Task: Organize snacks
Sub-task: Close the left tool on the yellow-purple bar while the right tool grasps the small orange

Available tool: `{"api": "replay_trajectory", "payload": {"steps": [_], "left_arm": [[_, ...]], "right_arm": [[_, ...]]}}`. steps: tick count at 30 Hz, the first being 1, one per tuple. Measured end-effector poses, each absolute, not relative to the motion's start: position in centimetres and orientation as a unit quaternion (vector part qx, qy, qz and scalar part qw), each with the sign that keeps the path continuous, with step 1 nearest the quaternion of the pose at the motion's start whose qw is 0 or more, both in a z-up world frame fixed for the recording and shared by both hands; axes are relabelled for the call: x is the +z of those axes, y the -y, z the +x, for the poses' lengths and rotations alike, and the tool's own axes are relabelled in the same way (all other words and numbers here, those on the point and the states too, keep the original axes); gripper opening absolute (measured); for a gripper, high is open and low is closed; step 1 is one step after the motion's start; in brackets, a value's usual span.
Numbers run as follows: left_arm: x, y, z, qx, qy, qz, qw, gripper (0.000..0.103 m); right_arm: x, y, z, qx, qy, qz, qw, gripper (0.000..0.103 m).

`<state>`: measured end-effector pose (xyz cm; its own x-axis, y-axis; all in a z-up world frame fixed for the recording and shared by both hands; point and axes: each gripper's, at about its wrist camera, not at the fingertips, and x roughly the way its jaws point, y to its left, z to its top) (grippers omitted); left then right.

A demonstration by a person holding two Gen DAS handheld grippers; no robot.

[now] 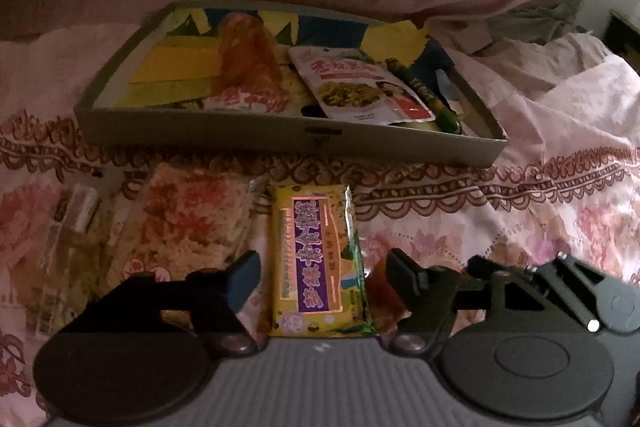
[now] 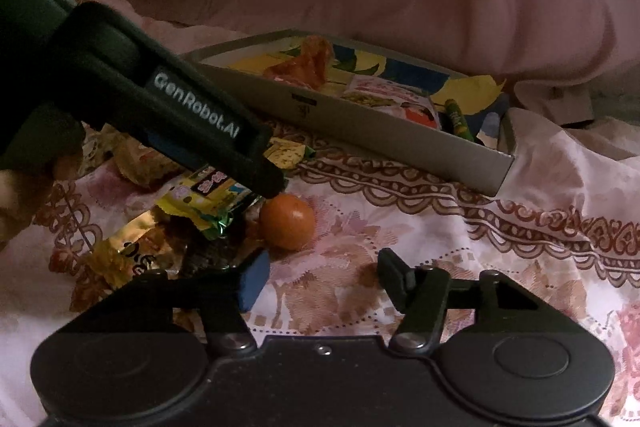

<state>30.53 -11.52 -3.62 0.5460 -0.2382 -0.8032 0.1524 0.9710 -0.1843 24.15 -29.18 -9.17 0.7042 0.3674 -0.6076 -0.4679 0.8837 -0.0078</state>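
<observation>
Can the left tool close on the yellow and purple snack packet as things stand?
Probably yes. The yellow and purple packet lies flat on the bedspread between the left tool's open jaws, nothing covering it; an orange ball crowds one finger.

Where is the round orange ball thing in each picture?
Left wrist view: only a sliver of the orange ball shows, low and right of middle, tucked behind the left claw's right finger, beside the yellow and purple snack packet.
Right wrist view: it sits in full view left of middle, on the flowery cloth, just under the tip of the other claw.
Shared landmark: the grey tray of snacks lies behind it in both.
</observation>
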Motion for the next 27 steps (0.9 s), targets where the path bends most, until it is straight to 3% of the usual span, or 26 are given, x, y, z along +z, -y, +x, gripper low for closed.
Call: {"api": "replay_trajectory", "payload": {"steps": [4, 8, 14, 21, 27], "left_arm": [[-3.7, 11.2, 31.2, -0.105, -0.471, -0.051, 0.875, 0.063], [-4.1, 11.1, 31.7, -0.106, -0.482, -0.045, 0.868, 0.062], [-4.3, 11.2, 32.1, -0.118, -0.484, -0.033, 0.866, 0.062], [-4.1, 11.6, 32.2, -0.113, -0.482, -0.018, 0.869, 0.051], [-3.7, 12.2, 31.6, -0.099, -0.481, 0.007, 0.871, 0.050]], "right_arm": [[-9.4, 28.8, 24.4, 0.226, -0.295, -0.081, 0.925, 0.061], [-9.4, 28.5, 24.8, 0.227, -0.287, -0.088, 0.926, 0.059], [-9.5, 27.9, 25.0, 0.245, -0.283, -0.103, 0.921, 0.036], [-9.3, 27.1, 24.5, 0.236, -0.276, -0.136, 0.922, 0.036], [-9.2, 27.2, 24.1, 0.227, -0.280, -0.150, 0.920, 0.036]]}}
